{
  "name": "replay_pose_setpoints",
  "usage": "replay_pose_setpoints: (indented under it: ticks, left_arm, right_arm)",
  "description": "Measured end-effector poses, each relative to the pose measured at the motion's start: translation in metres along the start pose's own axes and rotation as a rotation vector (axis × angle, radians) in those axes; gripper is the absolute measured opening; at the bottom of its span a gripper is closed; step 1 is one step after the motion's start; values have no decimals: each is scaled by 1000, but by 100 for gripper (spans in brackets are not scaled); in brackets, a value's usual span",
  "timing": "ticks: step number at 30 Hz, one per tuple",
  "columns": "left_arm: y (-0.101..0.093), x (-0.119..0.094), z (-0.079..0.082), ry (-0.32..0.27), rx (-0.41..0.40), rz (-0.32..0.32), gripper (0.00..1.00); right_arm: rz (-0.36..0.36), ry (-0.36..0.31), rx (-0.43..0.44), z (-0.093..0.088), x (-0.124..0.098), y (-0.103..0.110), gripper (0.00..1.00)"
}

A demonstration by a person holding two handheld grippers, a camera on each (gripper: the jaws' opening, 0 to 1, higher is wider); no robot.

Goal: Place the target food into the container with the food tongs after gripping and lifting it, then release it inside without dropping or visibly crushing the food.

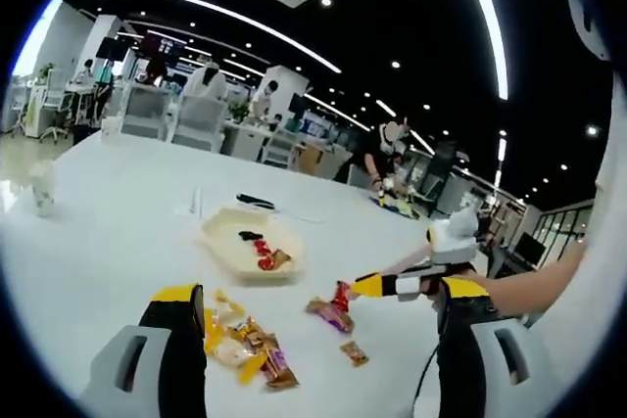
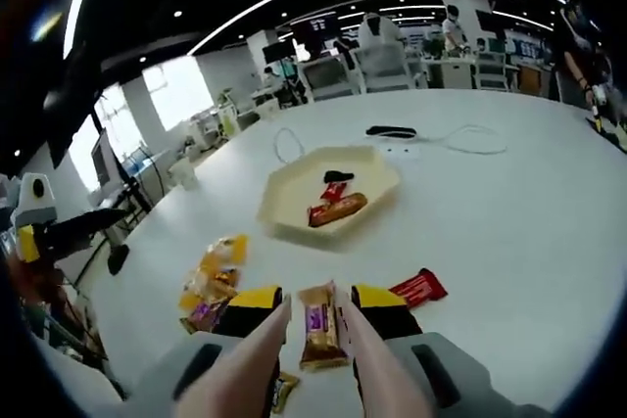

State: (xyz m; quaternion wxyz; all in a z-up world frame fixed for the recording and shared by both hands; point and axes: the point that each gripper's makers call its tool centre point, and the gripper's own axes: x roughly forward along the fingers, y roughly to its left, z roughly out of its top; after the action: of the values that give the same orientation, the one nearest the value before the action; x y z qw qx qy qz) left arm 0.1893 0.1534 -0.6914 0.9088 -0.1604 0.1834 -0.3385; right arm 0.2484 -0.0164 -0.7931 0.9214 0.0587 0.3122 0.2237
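Bright ceiling strip lights (image 1: 206, 9), soft focus, fisheye warping

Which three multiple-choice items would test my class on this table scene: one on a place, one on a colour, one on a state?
1. Where is the purple-labelled packet?
A in the tray
B between the arms of the food tongs
C under the cable

2. What colour is the tray?
A blue
B green
C cream

3. How is the left hand-held gripper?
A open, holding nothing
B shut on a packet
C shut on the tray

Key:
1 B: the purple-labelled packet sits between the arms of the food tongs.
2 C: the tray has a pale cream rim.
3 A: the jaws of the left hand-held gripper stand wide apart.
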Motion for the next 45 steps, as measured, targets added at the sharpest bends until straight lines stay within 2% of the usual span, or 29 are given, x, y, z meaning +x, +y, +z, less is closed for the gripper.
replay_pose_setpoints:
  ticks: [3,8,13,15,20,27,29,30,32,33,36,41,45]
  left_arm:
    - [-1,2,-6,19,3,-8,99]
    - [-6,7,-14,56,-22,-25,99]
    - [-5,9,-20,76,-29,-13,99]
    - [-5,10,-21,78,-36,-13,99]
    - [-8,8,-18,73,-39,-12,99]
    - [-5,8,-19,72,-56,-2,99]
    - [-5,9,-17,64,-60,-5,99]
    - [-5,9,-17,63,-63,-6,99]
    - [-6,10,-19,71,-64,-7,99]
    - [-6,10,-21,77,-63,-8,99]
    - [-8,11,-24,86,-64,-14,99]
    - [-5,14,-24,68,-94,-7,99]
    - [-9,20,-27,79,-90,-18,99]
  right_arm:
    - [-8,10,-36,-5,3,0,28]
    - [-16,19,-35,-7,6,2,28]
    - [-5,43,-86,-11,16,7,27]
    - [-15,56,-110,-14,19,4,27]
    - [-10,76,-52,-20,21,2,27]
    - [-13,88,-55,-26,26,3,28]
    - [-16,94,-60,-28,28,3,28]
    - [-20,98,-98,-29,29,2,28]
    - [-30,139,-150,-36,33,-2,28]
    - [-25,147,-143,-38,36,-2,28]
    - [-21,154,-123,-41,38,-6,27]
    - [3,120,-168,-39,38,-5,27]
    - [15,100,-205,-42,35,-2,27]
